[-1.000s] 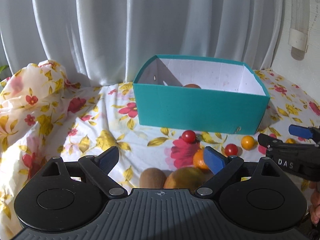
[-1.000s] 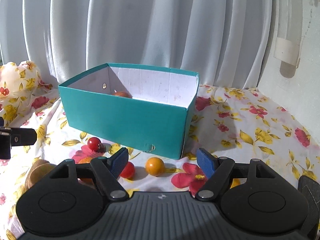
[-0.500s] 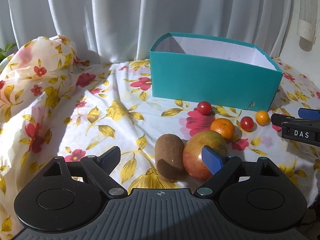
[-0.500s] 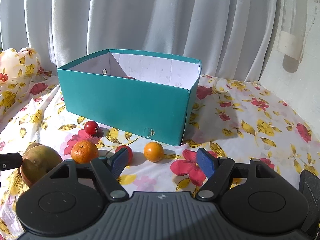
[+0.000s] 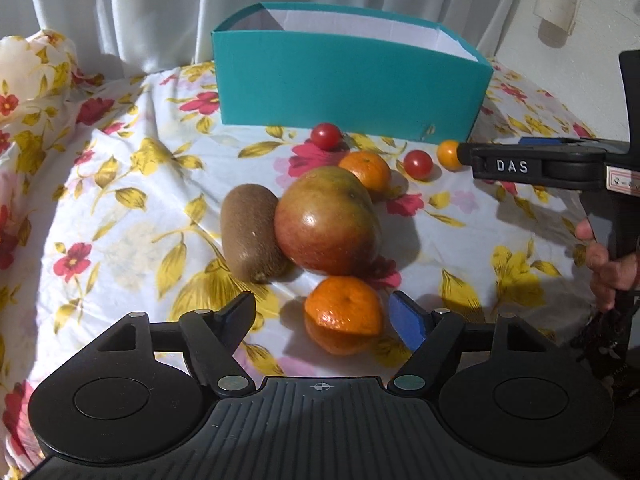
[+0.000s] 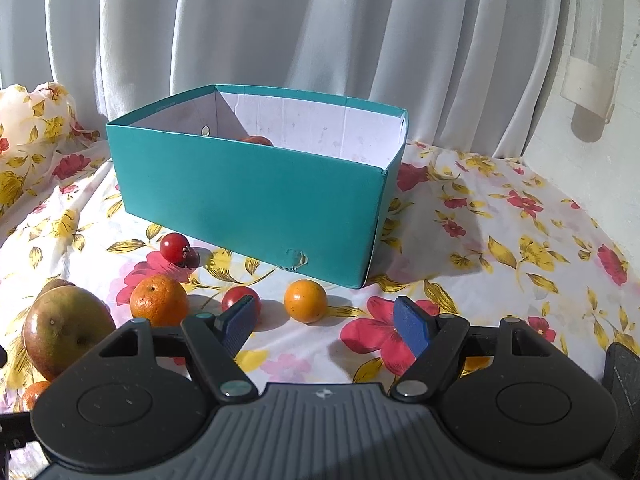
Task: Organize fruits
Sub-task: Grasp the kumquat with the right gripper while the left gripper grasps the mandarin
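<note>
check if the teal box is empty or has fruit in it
Not empty: the right wrist view shows one reddish fruit peeking over the box front wall. The rest of its floor is hidden.

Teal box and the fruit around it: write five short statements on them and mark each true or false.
1. The kiwi touches the mango. True.
2. The teal box holds no fruit. False: one reddish fruit shows over its front wall.
3. The left gripper is shut on a mandarin. False: its jaws stand open either side of the mandarin.
4. The right gripper is open and holds nothing. True.
5. Two cherry tomatoes lie outside the box. True.
</note>
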{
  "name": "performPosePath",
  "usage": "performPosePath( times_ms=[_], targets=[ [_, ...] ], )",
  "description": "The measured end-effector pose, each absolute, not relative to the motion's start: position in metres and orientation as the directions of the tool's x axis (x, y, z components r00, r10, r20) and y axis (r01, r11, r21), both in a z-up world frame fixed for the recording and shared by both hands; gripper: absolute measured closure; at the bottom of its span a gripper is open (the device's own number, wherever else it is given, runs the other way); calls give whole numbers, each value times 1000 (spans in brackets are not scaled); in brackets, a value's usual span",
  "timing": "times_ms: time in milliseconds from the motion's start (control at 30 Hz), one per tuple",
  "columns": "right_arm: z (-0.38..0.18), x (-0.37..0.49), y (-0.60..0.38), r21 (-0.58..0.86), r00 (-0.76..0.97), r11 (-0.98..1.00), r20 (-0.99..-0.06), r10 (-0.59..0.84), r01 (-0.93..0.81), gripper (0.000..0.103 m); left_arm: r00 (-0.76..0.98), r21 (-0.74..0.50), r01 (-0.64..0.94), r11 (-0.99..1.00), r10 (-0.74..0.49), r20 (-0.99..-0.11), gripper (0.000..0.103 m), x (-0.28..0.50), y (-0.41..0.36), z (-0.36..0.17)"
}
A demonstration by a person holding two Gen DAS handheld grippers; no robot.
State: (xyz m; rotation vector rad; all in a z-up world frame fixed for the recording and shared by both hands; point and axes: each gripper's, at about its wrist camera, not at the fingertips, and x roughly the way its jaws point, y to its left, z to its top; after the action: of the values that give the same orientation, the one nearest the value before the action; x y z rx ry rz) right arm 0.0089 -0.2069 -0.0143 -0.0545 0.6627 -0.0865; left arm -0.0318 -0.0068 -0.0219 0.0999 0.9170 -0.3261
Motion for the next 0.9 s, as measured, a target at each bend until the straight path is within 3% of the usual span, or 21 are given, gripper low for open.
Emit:
performPosePath(
  times_ms=[167,433,733,900],
  targets=[
    [-21,16,-205,-92,780,994,-617,-102,57,30,543,-56,331,942,-238,-805,35,-30,-13,-32],
    [-34,33,-206,-111,766,993,-634,-108,48,40,538,-57,328,943,-236,-810,40,-27,-14,-37],
    [-49,52,-206,-91,735,996,-674,-74,16,63,548,-38,339,940,-230,-805,40,-29,-16,-38],
    [-52,52,-205,-85,744,996,-666,-60,4,67,550,-30,338,941,-223,-805,40,-30,-17,-39]
  ],
)
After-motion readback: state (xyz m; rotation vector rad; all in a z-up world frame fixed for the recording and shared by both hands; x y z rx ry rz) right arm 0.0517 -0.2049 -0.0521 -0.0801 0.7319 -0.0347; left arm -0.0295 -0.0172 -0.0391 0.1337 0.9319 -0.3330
